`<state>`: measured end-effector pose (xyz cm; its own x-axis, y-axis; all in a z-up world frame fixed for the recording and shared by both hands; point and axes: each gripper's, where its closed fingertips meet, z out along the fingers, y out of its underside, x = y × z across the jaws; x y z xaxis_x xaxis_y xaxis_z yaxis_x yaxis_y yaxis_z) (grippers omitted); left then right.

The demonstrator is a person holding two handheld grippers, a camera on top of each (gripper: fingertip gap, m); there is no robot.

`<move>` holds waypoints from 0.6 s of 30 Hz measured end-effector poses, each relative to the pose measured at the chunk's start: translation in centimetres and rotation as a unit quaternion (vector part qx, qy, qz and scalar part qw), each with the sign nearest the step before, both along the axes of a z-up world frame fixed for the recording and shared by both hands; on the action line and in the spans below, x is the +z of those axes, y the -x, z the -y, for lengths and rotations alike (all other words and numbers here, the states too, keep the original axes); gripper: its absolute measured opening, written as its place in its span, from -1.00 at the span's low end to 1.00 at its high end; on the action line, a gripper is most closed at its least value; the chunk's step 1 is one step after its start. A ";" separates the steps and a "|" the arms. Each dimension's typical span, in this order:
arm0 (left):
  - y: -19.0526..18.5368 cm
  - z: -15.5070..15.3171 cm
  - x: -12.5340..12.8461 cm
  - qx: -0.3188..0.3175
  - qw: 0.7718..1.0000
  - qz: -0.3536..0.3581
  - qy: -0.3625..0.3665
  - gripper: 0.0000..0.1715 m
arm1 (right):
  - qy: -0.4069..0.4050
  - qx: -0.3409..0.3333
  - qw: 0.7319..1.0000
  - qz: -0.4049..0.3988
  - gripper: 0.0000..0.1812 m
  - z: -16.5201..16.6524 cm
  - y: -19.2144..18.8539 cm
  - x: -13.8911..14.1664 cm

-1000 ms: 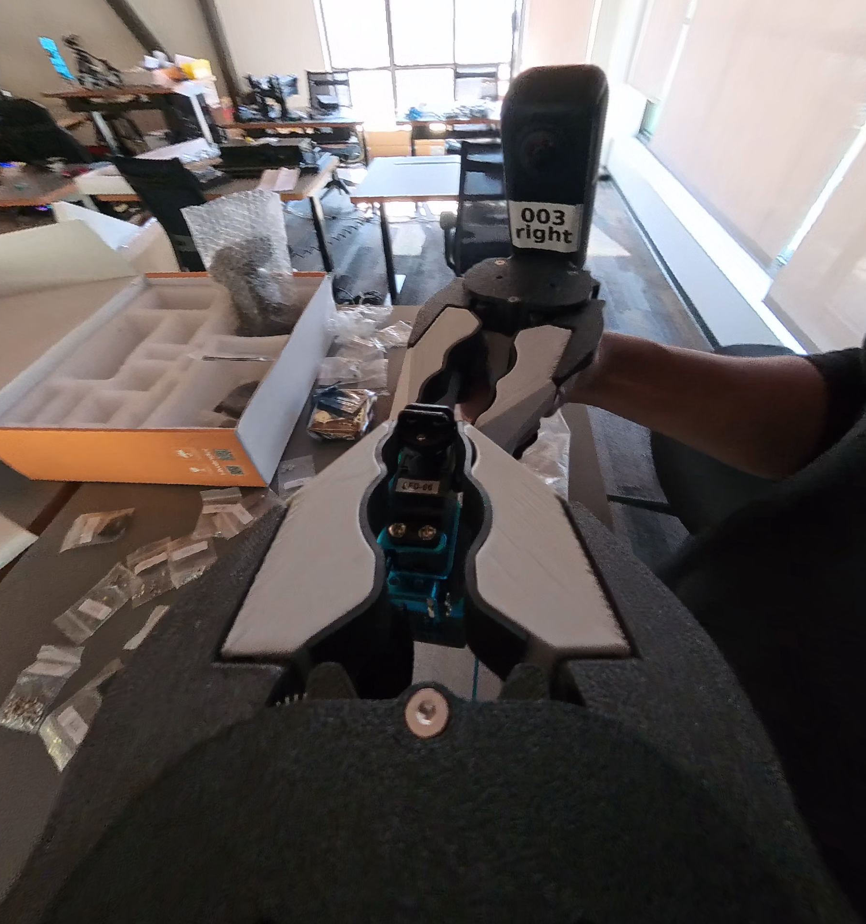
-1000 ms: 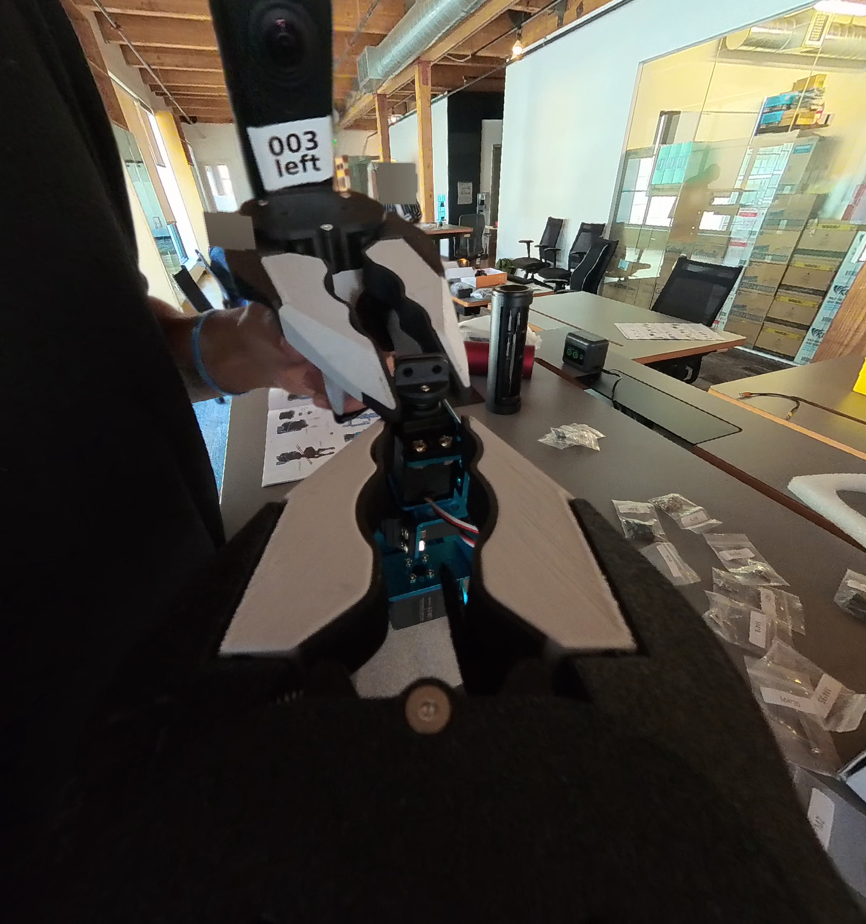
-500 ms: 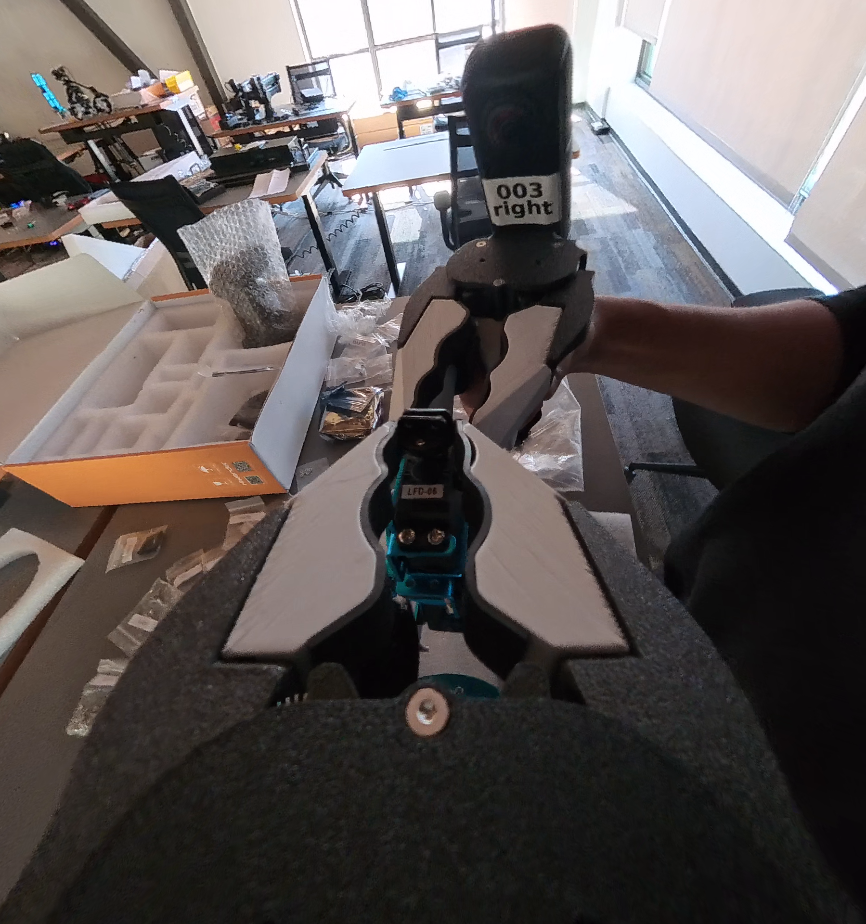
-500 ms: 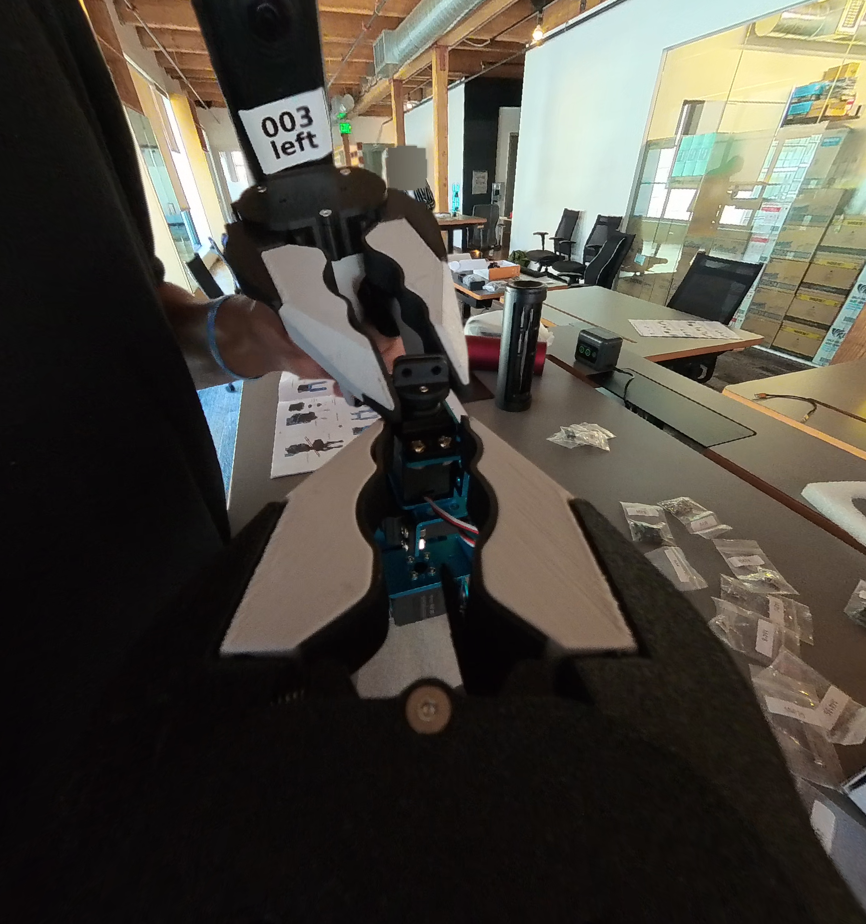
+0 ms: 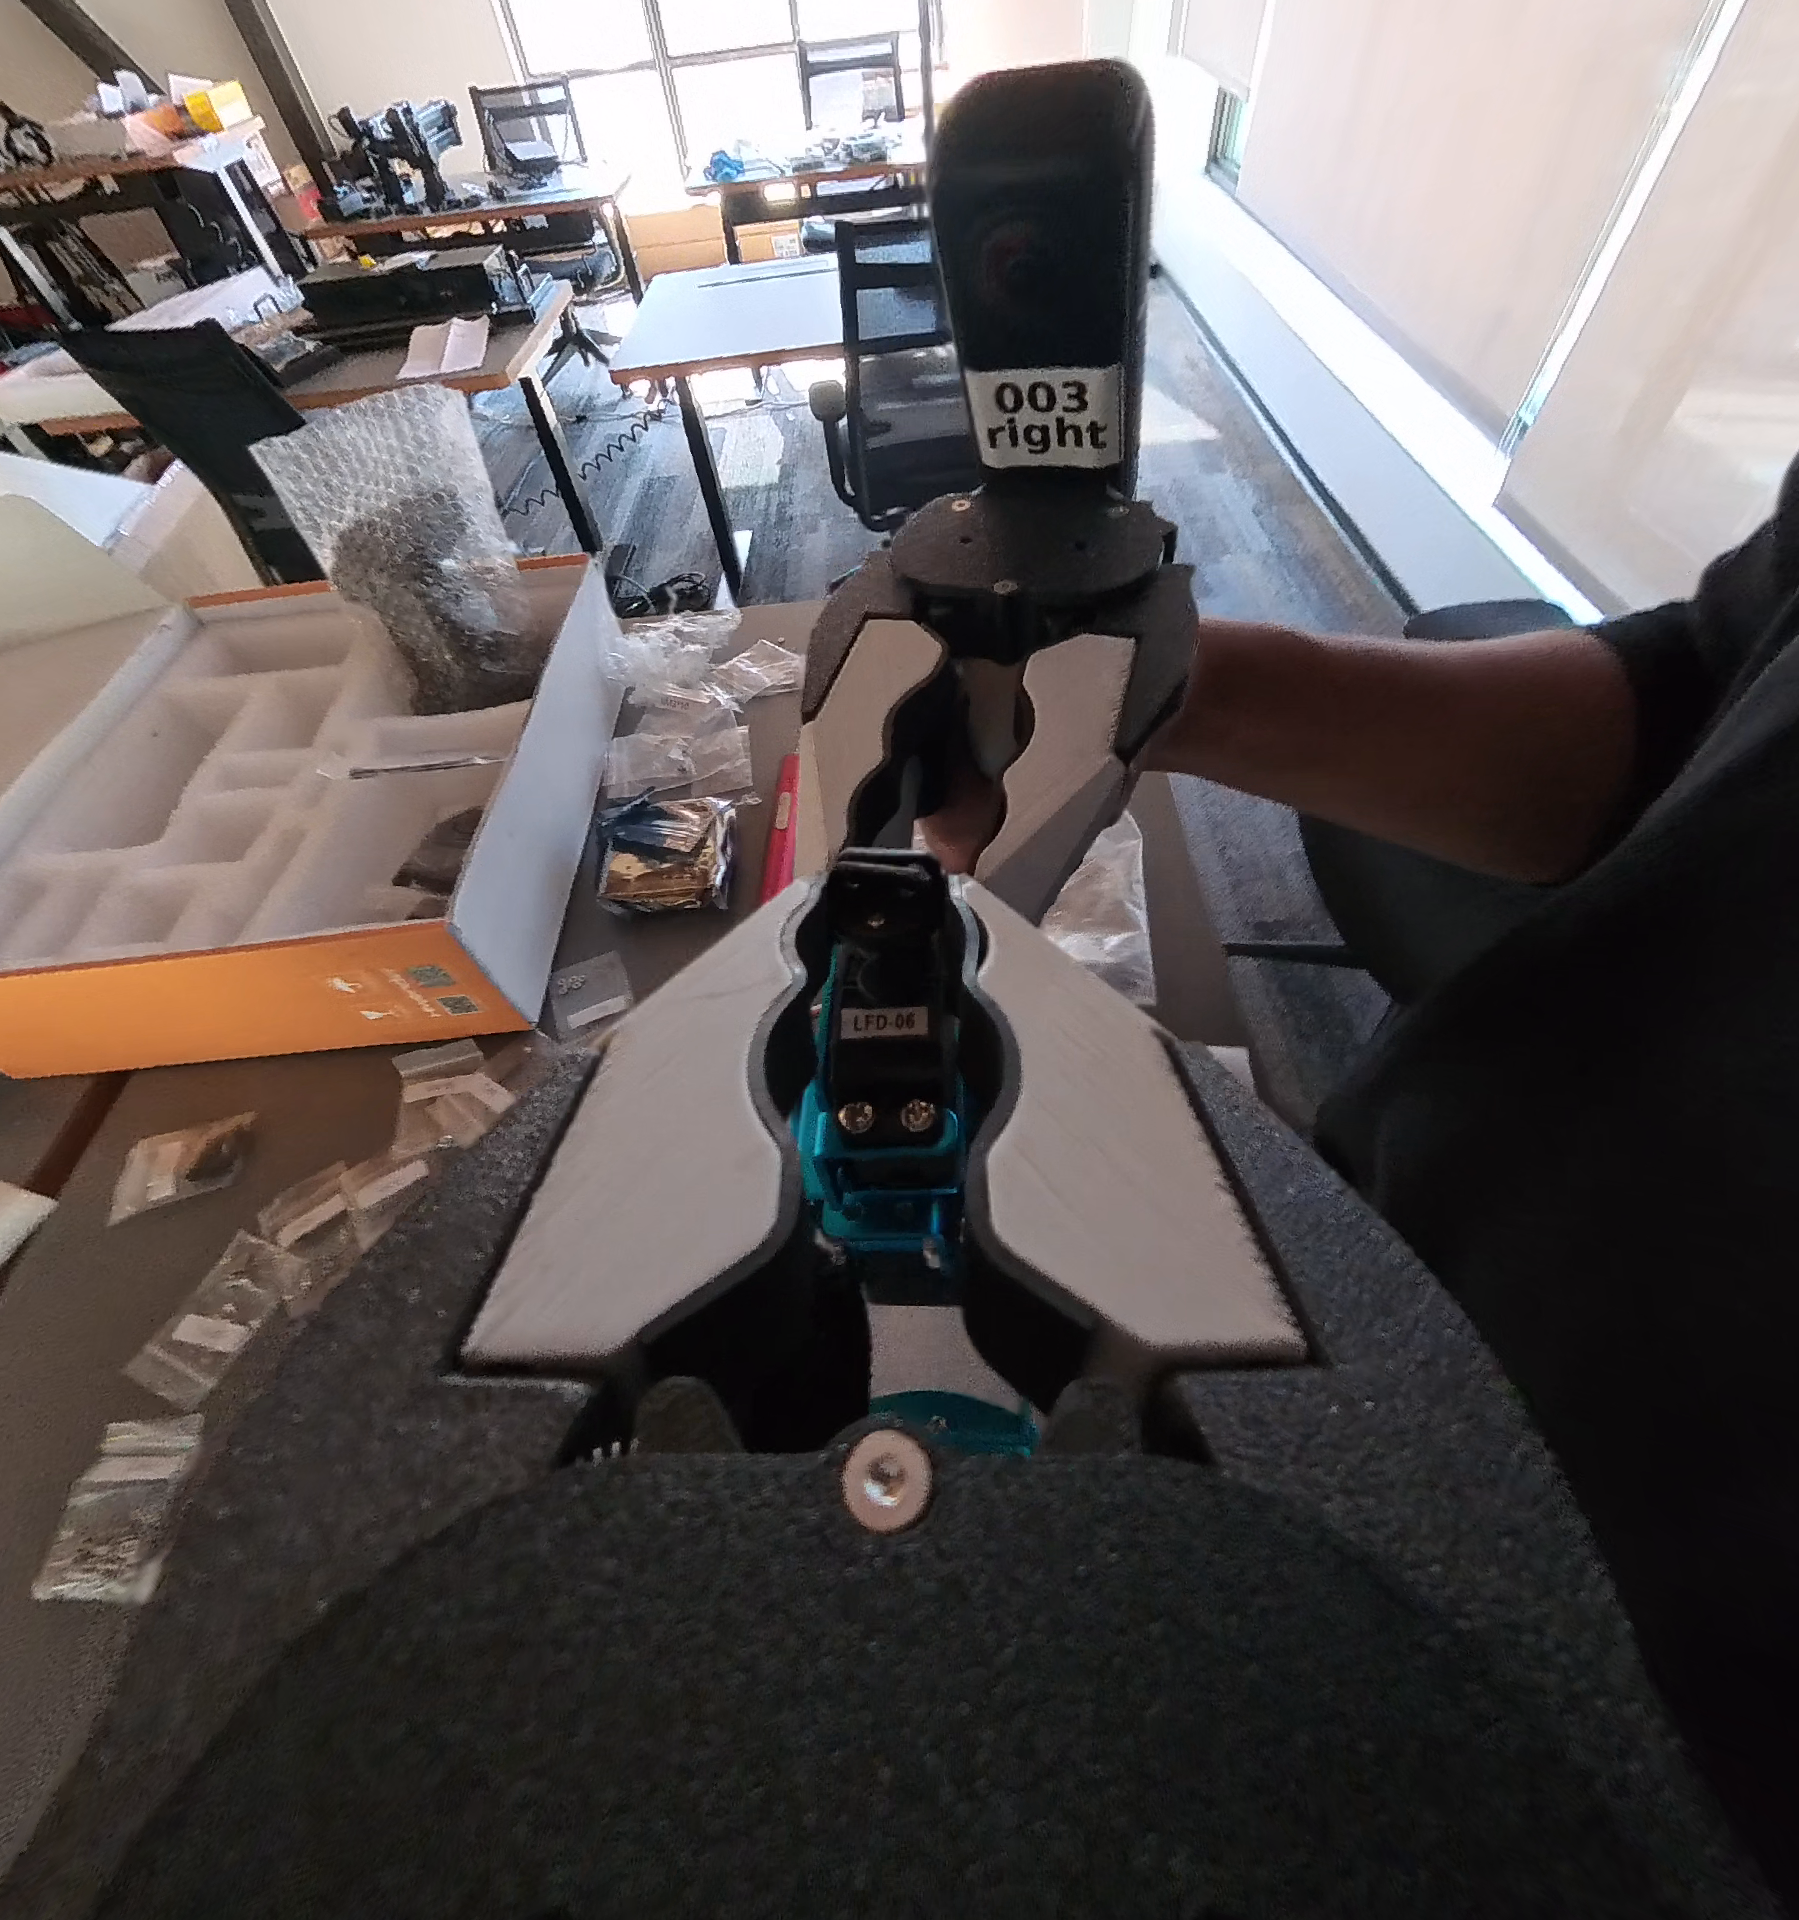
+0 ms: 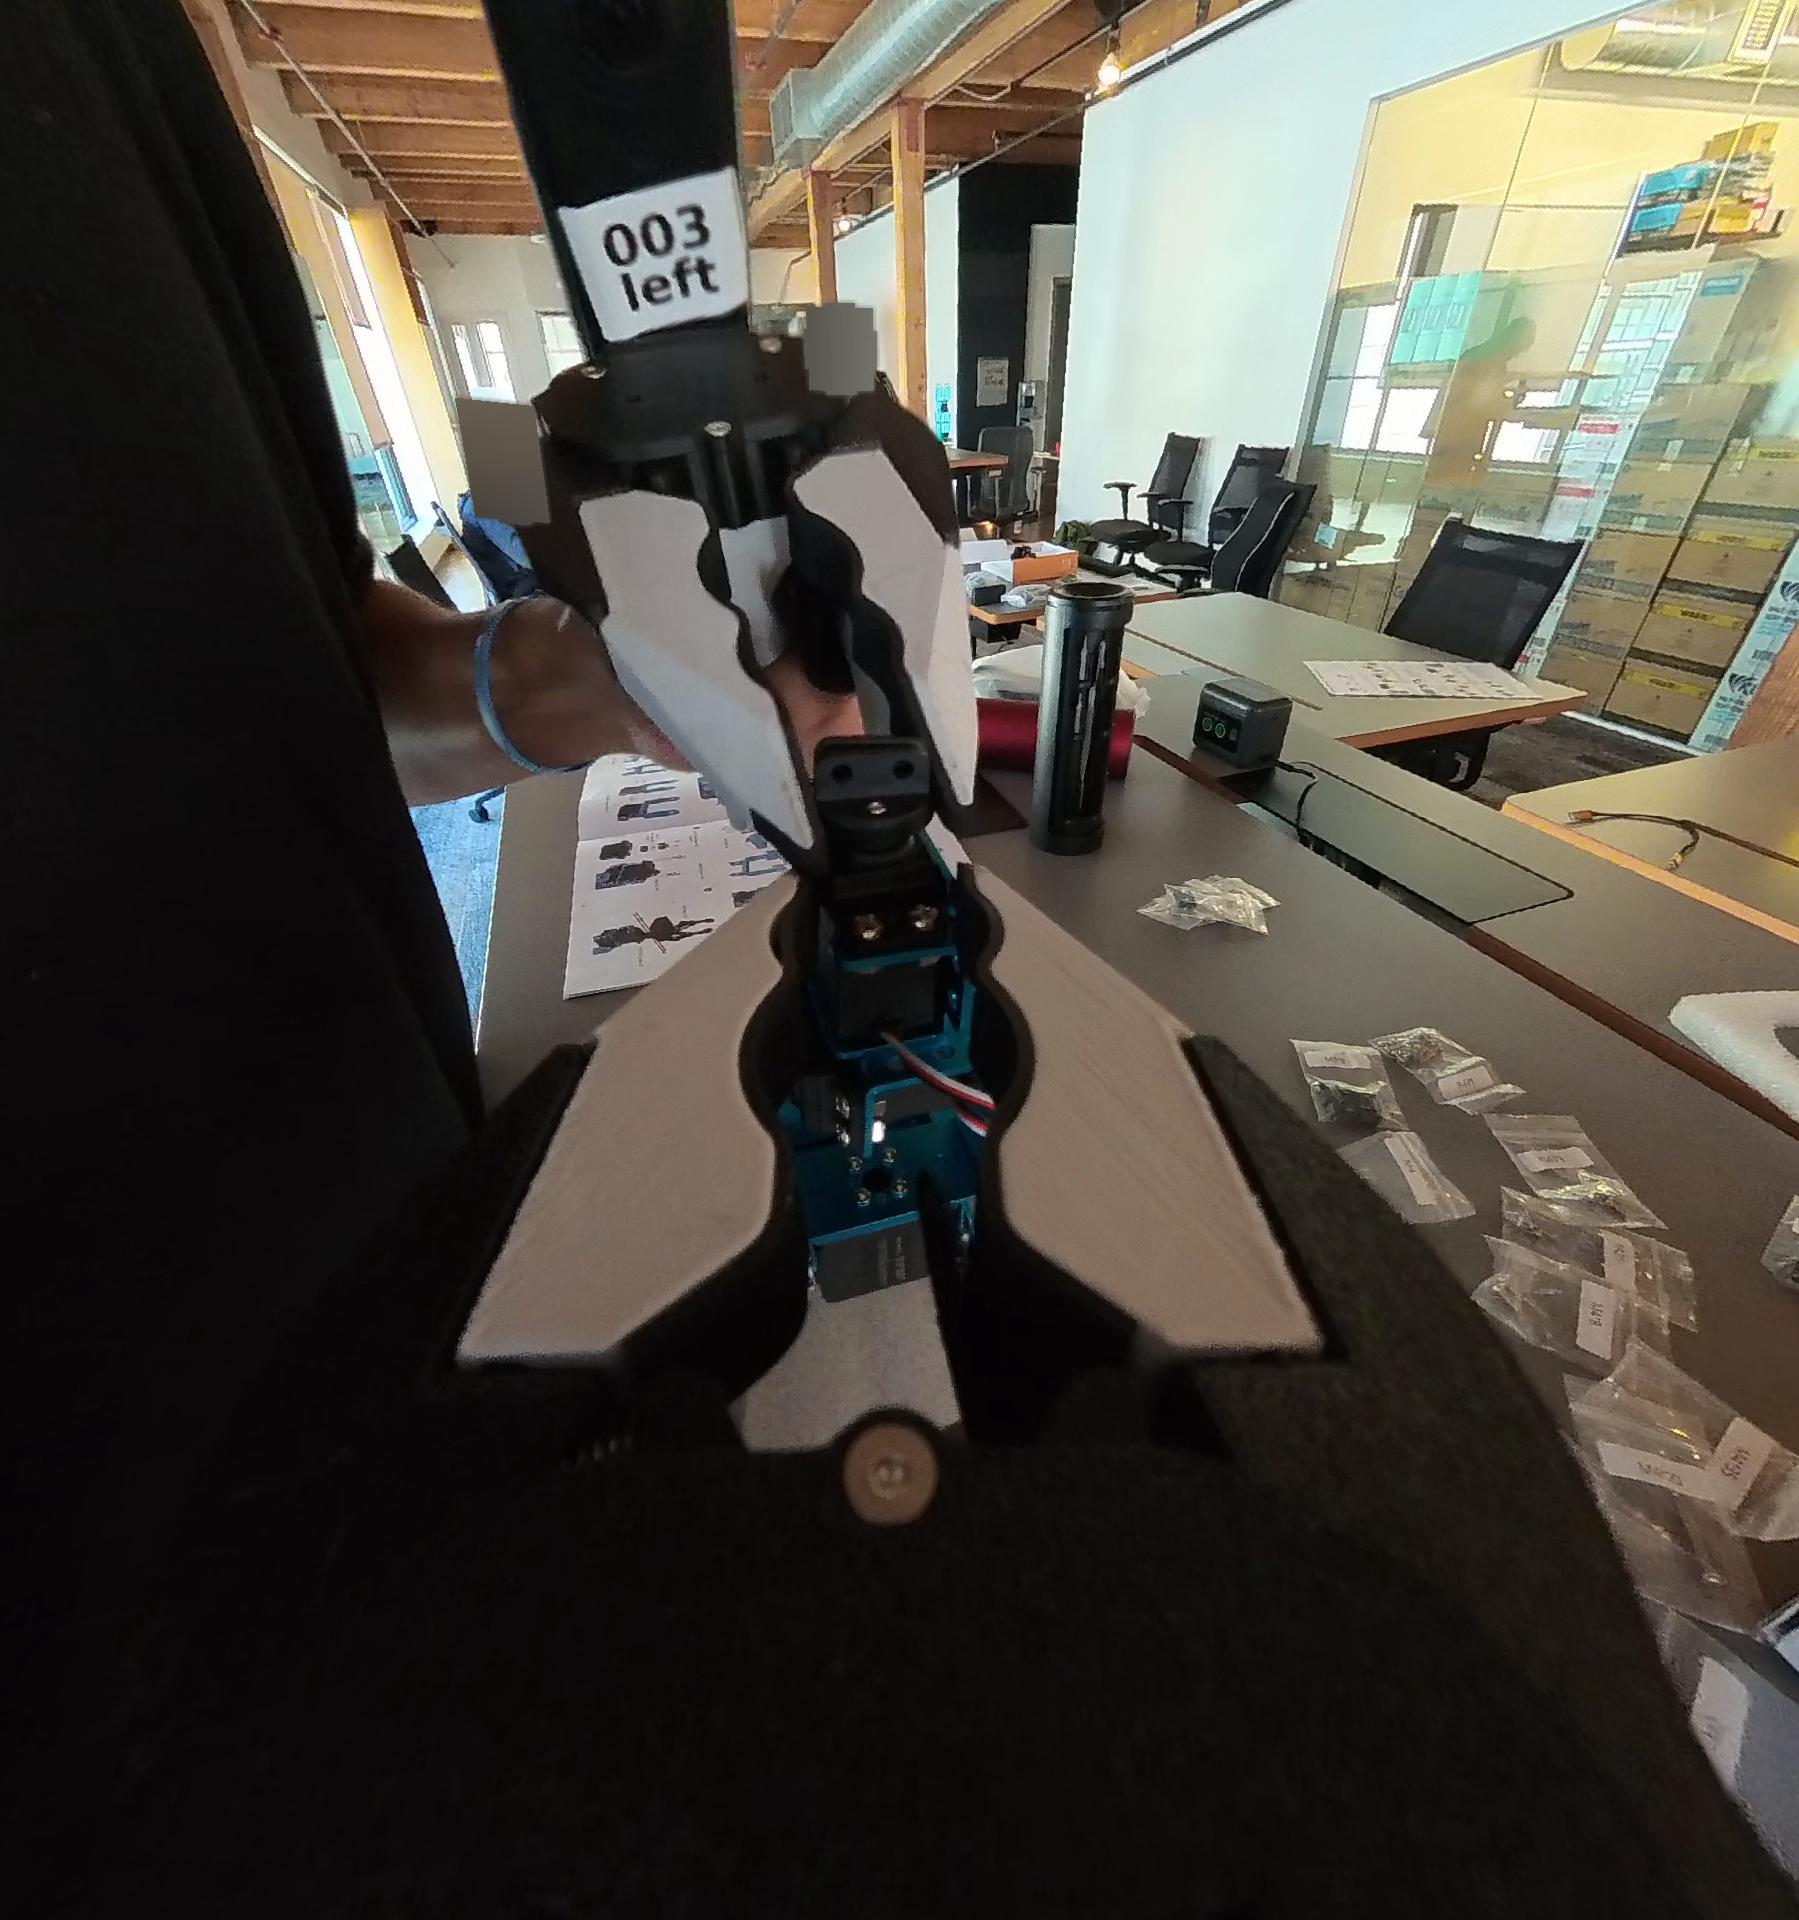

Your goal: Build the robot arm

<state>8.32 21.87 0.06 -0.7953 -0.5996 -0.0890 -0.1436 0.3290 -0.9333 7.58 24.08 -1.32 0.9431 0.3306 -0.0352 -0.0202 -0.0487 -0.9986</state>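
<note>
A small servo assembly, a black servo (image 5: 879,1023) in a blue metal bracket (image 6: 874,1174) with red, white and black wires, is held in the air above a dark table (image 6: 1290,935). My left gripper (image 5: 884,894) is shut on the servo end. My right gripper (image 6: 879,894) is shut on the blue bracket end. The two grippers face each other, tips nearly touching. The right gripper (image 5: 921,852) shows in the left wrist view, the left gripper (image 6: 874,821) in the right wrist view. A black horn piece (image 6: 869,774) sits between the left fingers.
An orange-and-white box with a foam insert (image 5: 251,831) and a bubble-wrapped bundle (image 5: 427,582) lie left. Small parts bags (image 5: 230,1309) (image 6: 1539,1164) are scattered. A black cylinder (image 6: 1077,717), a booklet (image 6: 646,894) and white foam (image 6: 1788,1049) lie on the table. The person's body crowds one side. Left and right tips are no more than a few centimetres apart.
Both grippers have shifted and tilted slightly together with the assembly between them. Both stay shut on it.
</note>
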 end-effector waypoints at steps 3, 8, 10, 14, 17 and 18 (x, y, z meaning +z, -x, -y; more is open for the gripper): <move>0.4 0.1 0.1 -0.016 0.999 -0.013 0.031 -0.75 | -0.002 0.008 1.000 -0.004 -0.72 0.1 0.3 0.0; 0.6 -0.1 0.4 -0.049 0.996 -0.029 0.068 -0.68 | 0.000 0.009 1.000 -0.002 -0.72 0.1 0.3 0.0; 0.7 -0.1 0.6 -0.059 0.996 -0.025 0.066 -0.69 | 0.001 0.010 1.000 -0.001 -0.72 0.1 0.3 0.0; 0.5 0.1 1.1 -0.067 0.996 -0.011 0.060 -0.77 | 0.003 0.009 1.000 0.000 -0.72 0.1 0.3 0.0; 0.4 0.1 1.0 -0.066 0.997 -0.012 0.045 -0.77 | 0.003 0.008 1.000 -0.001 -0.72 0.1 0.2 0.0; 0.4 0.1 1.0 -0.065 0.997 -0.013 0.040 -0.77 | 0.003 0.006 1.000 -0.002 -0.72 0.1 0.1 0.0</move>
<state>7.94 21.77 1.07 -0.8678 -0.4964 -0.0223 -0.1303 0.2707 -0.9538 7.45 24.01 -1.34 0.9387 0.3425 -0.0401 -0.0229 -0.0540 -0.9983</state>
